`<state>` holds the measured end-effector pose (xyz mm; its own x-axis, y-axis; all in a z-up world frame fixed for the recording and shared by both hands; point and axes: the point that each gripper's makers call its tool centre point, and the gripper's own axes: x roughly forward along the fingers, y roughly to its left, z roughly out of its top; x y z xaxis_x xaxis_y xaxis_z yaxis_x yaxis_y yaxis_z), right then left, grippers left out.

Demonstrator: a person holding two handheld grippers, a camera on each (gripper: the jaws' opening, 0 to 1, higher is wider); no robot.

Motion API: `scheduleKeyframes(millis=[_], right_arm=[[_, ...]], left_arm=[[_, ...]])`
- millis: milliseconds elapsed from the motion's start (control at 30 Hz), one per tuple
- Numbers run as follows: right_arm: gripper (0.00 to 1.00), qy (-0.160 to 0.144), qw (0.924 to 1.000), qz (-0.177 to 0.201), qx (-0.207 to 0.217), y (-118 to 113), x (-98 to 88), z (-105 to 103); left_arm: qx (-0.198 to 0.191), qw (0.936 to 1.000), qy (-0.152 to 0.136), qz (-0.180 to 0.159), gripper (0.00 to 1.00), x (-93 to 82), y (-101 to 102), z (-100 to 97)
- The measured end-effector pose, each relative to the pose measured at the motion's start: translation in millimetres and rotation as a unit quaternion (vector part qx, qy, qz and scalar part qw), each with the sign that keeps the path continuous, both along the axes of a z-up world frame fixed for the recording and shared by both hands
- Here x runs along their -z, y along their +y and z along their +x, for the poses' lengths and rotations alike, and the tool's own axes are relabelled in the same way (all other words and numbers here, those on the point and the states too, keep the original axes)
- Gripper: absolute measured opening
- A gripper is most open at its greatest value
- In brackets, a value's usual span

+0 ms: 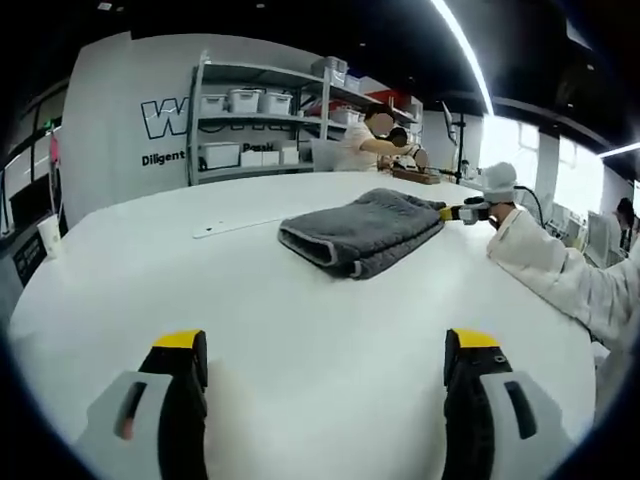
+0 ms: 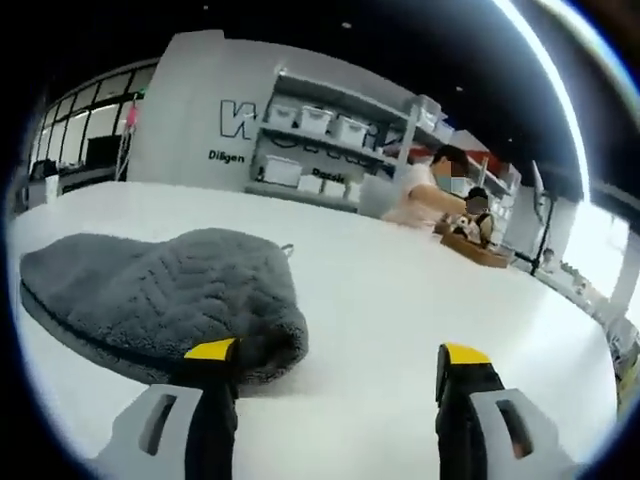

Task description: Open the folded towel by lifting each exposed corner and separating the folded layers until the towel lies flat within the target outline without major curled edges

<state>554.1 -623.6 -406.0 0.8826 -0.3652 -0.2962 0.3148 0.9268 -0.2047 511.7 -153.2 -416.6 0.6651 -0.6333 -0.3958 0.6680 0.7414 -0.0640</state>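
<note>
A grey towel (image 1: pixel 362 232), folded into a thick pad, lies on the white table (image 1: pixel 250 300) a little right of centre. My left gripper (image 1: pixel 325 350) hovers well short of it, jaws wide open with nothing between them. In the left gripper view my right gripper (image 1: pixel 462 211) sits at the towel's right corner, held by a person's white-sleeved arm (image 1: pixel 550 270). In the right gripper view the towel (image 2: pixel 160 295) spreads across the left, and my right gripper (image 2: pixel 337 355) is open, its left jaw over the towel's near rounded corner and its right jaw over bare table (image 2: pixel 420 290).
A thin pale strip (image 1: pixel 235 226) lies on the table left of the towel. A paper cup (image 1: pixel 48 235) stands at the far left edge. Behind the table are shelves with white bins (image 1: pixel 255 115) and a person (image 1: pixel 365 140) working at another bench.
</note>
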Motion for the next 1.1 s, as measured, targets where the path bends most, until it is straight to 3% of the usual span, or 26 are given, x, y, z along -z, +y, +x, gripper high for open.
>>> scheduleKeyframes(millis=[100, 167, 267, 333, 400, 467, 567, 700, 800, 1000, 1100], right_arm=[[0.86, -0.051, 0.9982, 0.022, -0.021, 7.9, -13.0, 1.5], [0.93, -0.049, 0.9973, 0.031, -0.044, 17.8, -13.4, 1.2], [0.99, -0.102, 0.9896, 0.05, -0.088, 37.5, -30.6, 6.6], [0.99, -0.096, 0.9892, 0.043, -0.102, 44.1, -30.8, 6.5], [0.99, -0.058, 0.991, 0.027, -0.118, 53.0, -20.6, 5.8], [0.99, -0.048, 0.9891, 0.051, -0.129, 60.9, -13.1, 6.4], [0.99, -0.057, 0.9848, 0.077, -0.145, 67.3, -11.7, 6.9], [0.99, -0.064, 0.9826, 0.08, -0.155, 67.4, -16.9, -1.7], [0.99, -0.076, 0.9774, 0.11, -0.164, 68.4, -18.3, -6.5], [0.99, -0.063, 0.9777, 0.105, -0.17, 64.0, -8.1, -9.9], [0.99, -0.061, 0.9773, 0.097, -0.179, 67.5, -8.0, -10.2]], left_arm=[[0.0, 1.0, 0.0, 0.0, 0.97, 0.0, -0.1, -0.4], [0.0, 1.0, 0.001, 0.0, 0.97, 0.2, -0.1, -0.6], [0.002, 1.0, -0.002, 0.001, 0.97, -1.3, -0.1, -1.2], [0.0, 1.0, -0.003, -0.001, 0.97, -2.2, 0.3, -1.1], [-0.001, 1.0, -0.001, -0.001, 0.97, -1.7, 0.8, -0.8], [-0.001, 1.0, -0.001, -0.002, 0.97, -1.7, 0.5, -0.5], [-0.007, 0.9999, -0.006, -0.009, 0.97, -4.9, -1.1, 1.4], [-0.009, 0.9998, -0.014, -0.015, 0.97, -8.9, -4.6, 2.4], [-0.012, 0.9995, -0.018, -0.022, 0.97, -11.6, -6.7, 3.5], [-0.012, 0.9989, -0.03, -0.032, 0.96, -16.9, -12.4, 4.6], [-0.013, 0.9966, -0.043, -0.07, 0.94, -26.1, -20.7, 7.0]])
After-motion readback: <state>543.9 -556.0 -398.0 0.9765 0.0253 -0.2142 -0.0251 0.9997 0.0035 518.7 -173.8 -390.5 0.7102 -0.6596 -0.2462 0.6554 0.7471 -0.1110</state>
